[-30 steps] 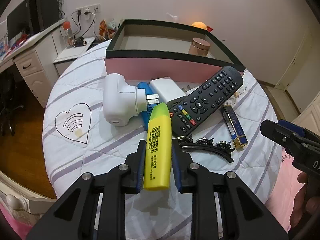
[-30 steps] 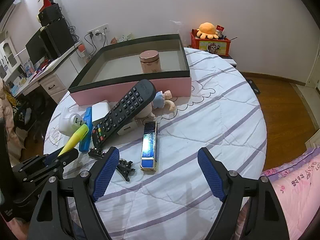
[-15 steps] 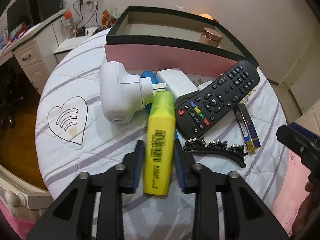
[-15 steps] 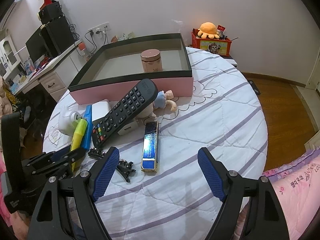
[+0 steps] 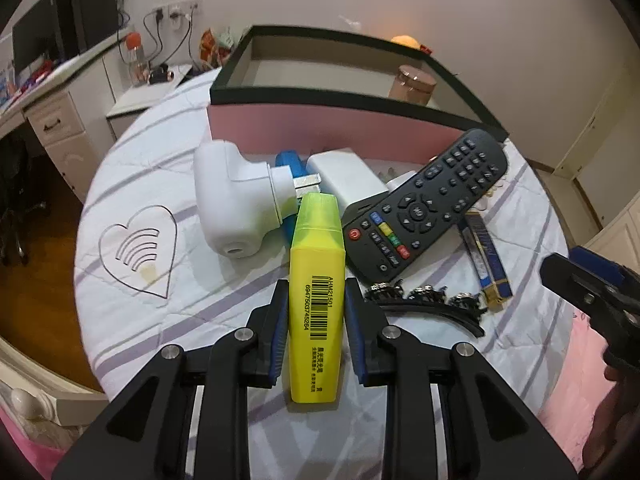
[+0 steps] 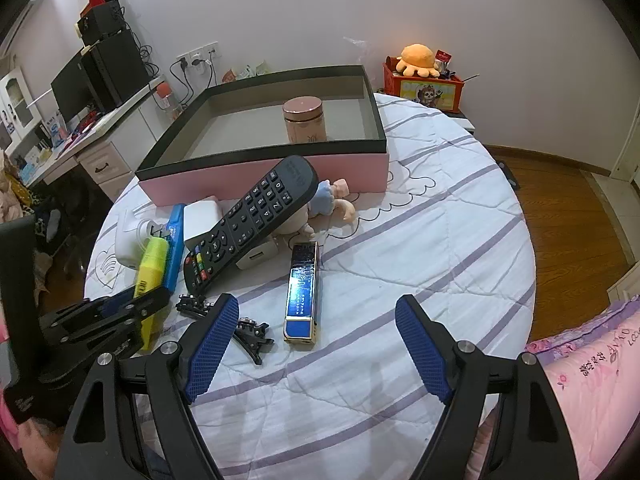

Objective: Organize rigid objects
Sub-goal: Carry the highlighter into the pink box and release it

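A yellow highlighter (image 5: 318,280) with a barcode lies lengthwise between my left gripper's fingers, its cap towards a white plug adapter (image 5: 232,204). My left gripper (image 5: 316,292) is closing, and both blue pads press the highlighter's sides. From the right wrist view, the highlighter (image 6: 150,264) and left gripper (image 6: 136,308) sit low at the bed's left edge. My right gripper (image 6: 318,312) hangs open above the bedspread with nothing between its fingers. Behind stands a pink box with a black rim (image 6: 260,168), holding a rose-gold jar (image 6: 304,120).
A black remote (image 5: 428,204) leans on a white charger and a small doll (image 6: 332,204). A blue-and-gold case (image 6: 302,292) and a black hair clip (image 5: 424,300) lie near the front. A desk with monitors stands left; wooden floor lies right.
The highlighter, tilted up a second ago, came down flat on the bedspread with the left jaws slightly apart; now they press it again. The right gripper has not moved.
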